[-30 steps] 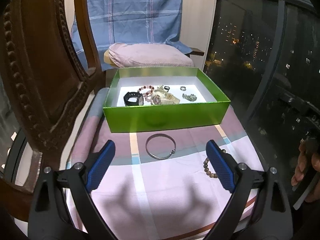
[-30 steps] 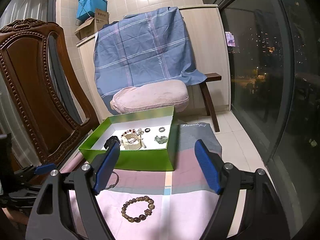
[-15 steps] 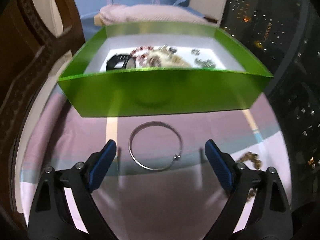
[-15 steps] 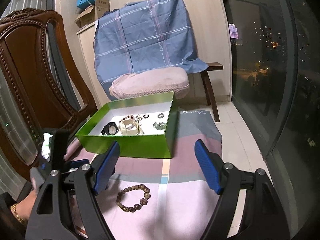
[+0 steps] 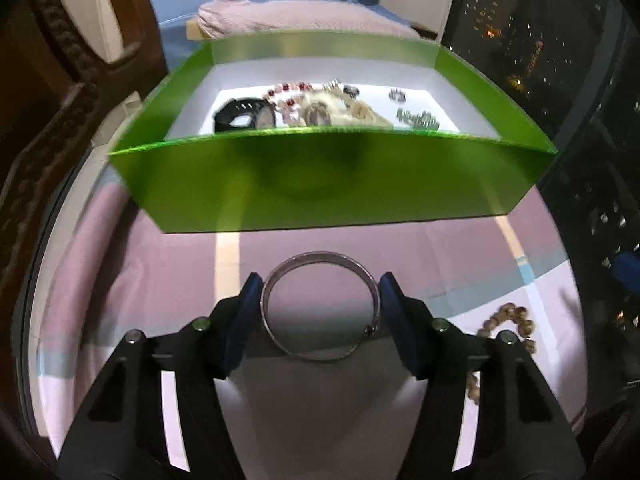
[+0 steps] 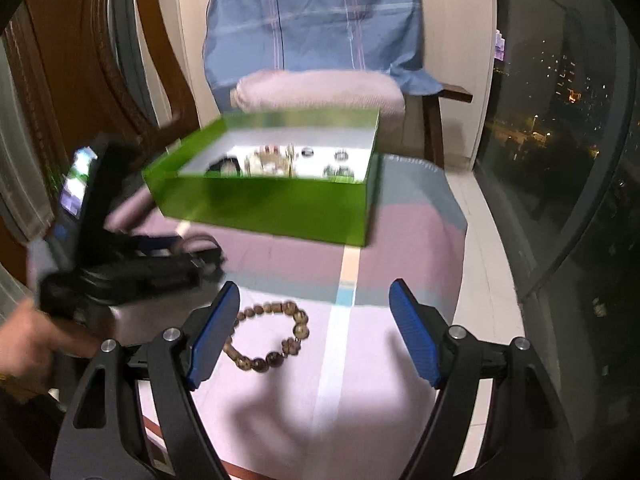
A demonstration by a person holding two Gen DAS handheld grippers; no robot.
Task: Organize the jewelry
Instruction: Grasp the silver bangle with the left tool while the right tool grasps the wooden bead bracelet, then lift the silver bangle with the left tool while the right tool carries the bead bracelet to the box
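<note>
A silver bangle (image 5: 320,256) lies flat on the pink striped cloth, just in front of the green box (image 5: 320,184). My left gripper (image 5: 320,282) straddles it, and its closing jaws have both blue pads against the ring's sides. In the right wrist view that gripper (image 6: 192,256) shows as a blurred black body held by a hand. A brown bead bracelet (image 6: 298,322) lies on the cloth under my right gripper (image 6: 314,292), nearer its left pad; the jaws are open with nothing gripped. The box (image 6: 272,208) holds a black watch (image 5: 240,114), red beads and rings.
A carved wooden chair (image 5: 60,80) stands close on the left. Behind the box is a pink cushion (image 5: 300,16) under a blue checked cloth (image 6: 312,12). Dark window glass (image 6: 560,140) runs along the right. The bead bracelet (image 5: 508,318) lies near the cloth's right edge.
My left gripper came forward and down onto the bangle and its jaws narrowed around it. My right gripper sank and tilted down over the bead bracelet, jaws unchanged.
</note>
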